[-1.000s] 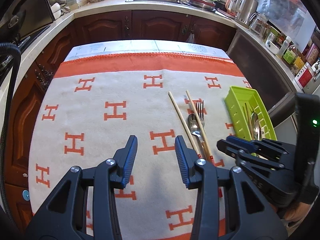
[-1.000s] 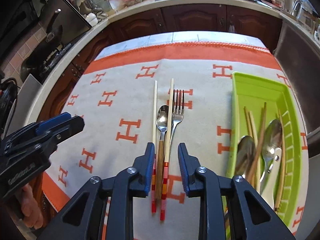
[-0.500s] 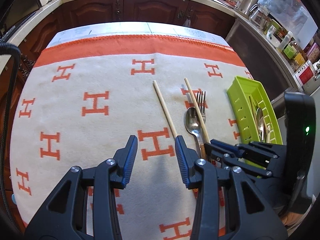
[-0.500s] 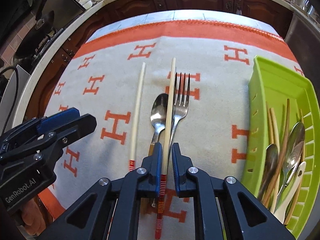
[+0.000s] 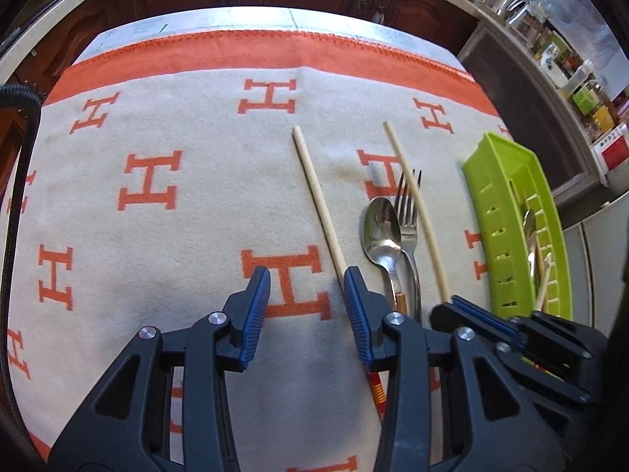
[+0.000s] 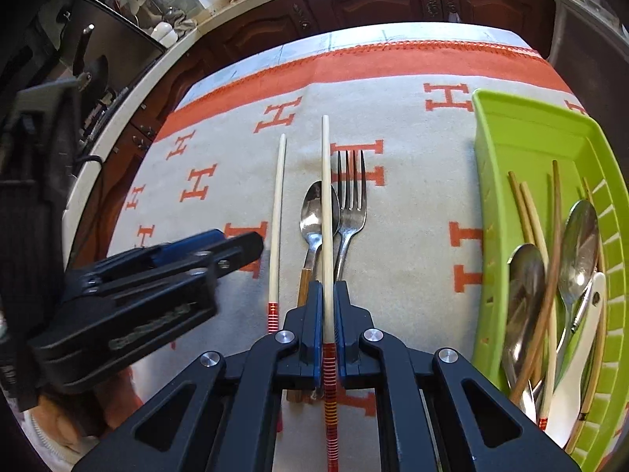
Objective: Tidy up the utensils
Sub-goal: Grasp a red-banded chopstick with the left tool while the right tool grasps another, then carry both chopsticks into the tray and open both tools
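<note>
Chopstick (image 6: 325,196) pinched in the right tool (image 6: 325,314), one of two on the blanket (image 5: 157,236).

The right tool's jaws, just closed, press on that chopstick near its red-striped end. The left tool (image 5: 306,303) hangs spread and empty, the second chopstick (image 5: 318,200) just beside its right finger. Between the two chopsticks lie one spoon (image 6: 314,216) and one fork (image 6: 352,192). Right of the fork stands one green tray (image 6: 523,137) holding more utensils.

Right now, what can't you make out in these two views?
- Wooden-handled spoon: handle end hidden under the right tool, right wrist view.
- Second chopstick: red end behind the left tool's finger, left wrist view.
- Green tray: near end cut off by the frame; its utensils overlap, count unclear.
</note>
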Available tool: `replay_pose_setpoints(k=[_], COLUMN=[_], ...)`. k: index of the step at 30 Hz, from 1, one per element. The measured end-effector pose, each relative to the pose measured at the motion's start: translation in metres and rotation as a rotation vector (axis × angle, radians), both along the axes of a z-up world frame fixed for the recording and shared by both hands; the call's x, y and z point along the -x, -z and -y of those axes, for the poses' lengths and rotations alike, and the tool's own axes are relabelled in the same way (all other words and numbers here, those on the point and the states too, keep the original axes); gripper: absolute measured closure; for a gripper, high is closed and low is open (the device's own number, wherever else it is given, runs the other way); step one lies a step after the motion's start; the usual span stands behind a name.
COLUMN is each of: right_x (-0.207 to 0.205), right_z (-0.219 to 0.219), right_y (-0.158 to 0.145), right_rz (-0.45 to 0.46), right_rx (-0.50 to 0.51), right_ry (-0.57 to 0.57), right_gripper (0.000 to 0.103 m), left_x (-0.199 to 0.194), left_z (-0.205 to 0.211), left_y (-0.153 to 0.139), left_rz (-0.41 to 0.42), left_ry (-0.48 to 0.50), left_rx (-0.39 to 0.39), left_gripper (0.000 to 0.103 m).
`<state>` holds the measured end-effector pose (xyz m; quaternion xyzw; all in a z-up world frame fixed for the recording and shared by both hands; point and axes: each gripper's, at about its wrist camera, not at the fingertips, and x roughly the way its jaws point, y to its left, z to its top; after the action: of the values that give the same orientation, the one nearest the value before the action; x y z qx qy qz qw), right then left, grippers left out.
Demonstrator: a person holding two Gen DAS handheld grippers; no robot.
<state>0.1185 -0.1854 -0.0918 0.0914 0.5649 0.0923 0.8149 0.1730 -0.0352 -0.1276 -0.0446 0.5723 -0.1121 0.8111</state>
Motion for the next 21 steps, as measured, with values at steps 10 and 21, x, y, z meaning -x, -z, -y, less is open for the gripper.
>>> replay_pose_setpoints(k=[10, 21], right_x=[0.025, 0.075], right_z=[0.023, 0.080], right_y=[-0.032, -0.066], right_rz=[0.062, 0.107], right_rx=[-0.064, -0.123], right_ry=[0.032, 0.120], right_gripper=[0.098, 0.098], left_x=[0.008, 0.035], left_z=[0.021, 0.009], left_y=[0.006, -0.042], left_rz=[0.059, 0.047], left_ry=[0.007, 0.009], left_rx=[-0.107, 0.057], left_gripper=[0.099, 0.100])
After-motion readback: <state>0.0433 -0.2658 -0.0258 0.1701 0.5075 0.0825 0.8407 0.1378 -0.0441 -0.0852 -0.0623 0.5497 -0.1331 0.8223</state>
